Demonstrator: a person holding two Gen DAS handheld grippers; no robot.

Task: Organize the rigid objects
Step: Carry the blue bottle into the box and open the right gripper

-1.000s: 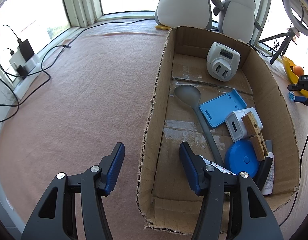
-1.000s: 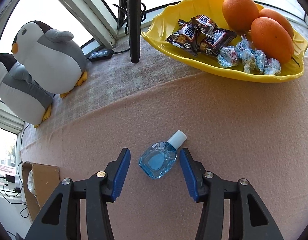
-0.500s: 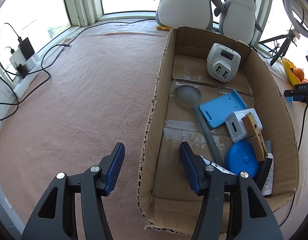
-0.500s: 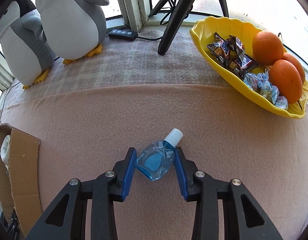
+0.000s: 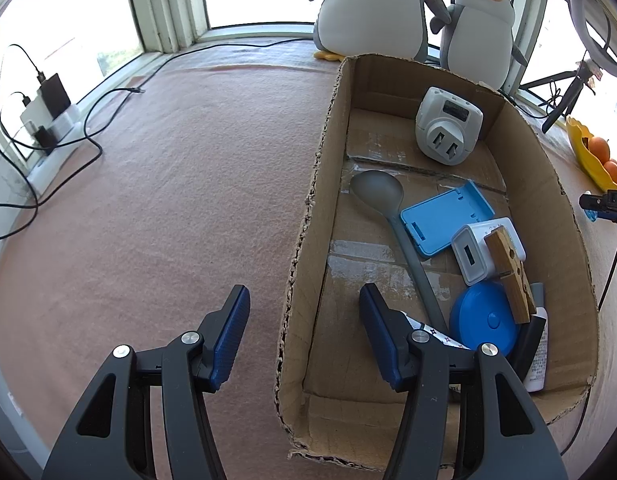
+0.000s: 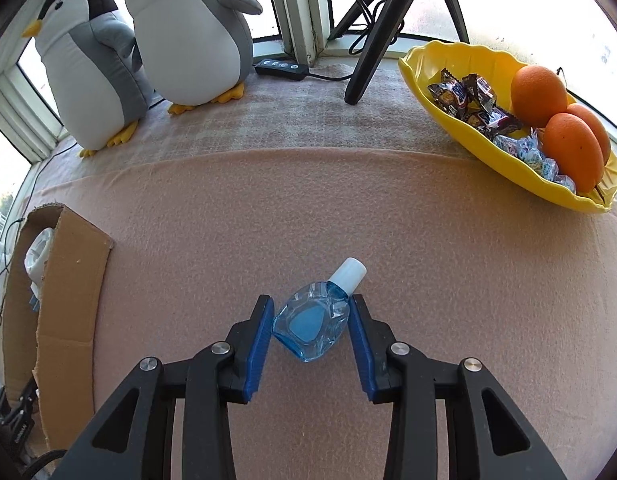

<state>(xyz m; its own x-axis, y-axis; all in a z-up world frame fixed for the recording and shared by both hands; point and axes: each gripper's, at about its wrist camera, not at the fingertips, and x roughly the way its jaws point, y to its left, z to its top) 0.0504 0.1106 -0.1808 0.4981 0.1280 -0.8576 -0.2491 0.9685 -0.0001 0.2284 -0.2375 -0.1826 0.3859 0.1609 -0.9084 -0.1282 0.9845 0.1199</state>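
Sorting is at the pick-up stage, judging by how the two tools stand. Left tool hangs idle with its blue pads wide apart and nothing between them, straddling the near left wall of the open brown cardboard box. That box already holds several rigid items: a white plug adapter at 12 o'clock, a grey long-handled spoon running down the middle, a flat blue plastic holder at 3 o'clock of the spoon bowl, a small white cube charger, a wooden clothespin lying across it, and a round blue disc towards 5 o'clock.

Right tool is closed in on the small clear bottle of blue liquid with a white cap; both pads look to be touching its sides, with the cap pointing to 1 o'clock. The bottle seems to rest on the pink felt-covered counter, though I cannot tell whether it is lifted yet. The box sits at 9 o'clock of it, well apart.

Next, I judge, the bottle must be raised with a firm squeeze, since its faceted sides may slip, then carried to 9 o'clock and released over bare cardboard near the left tool.
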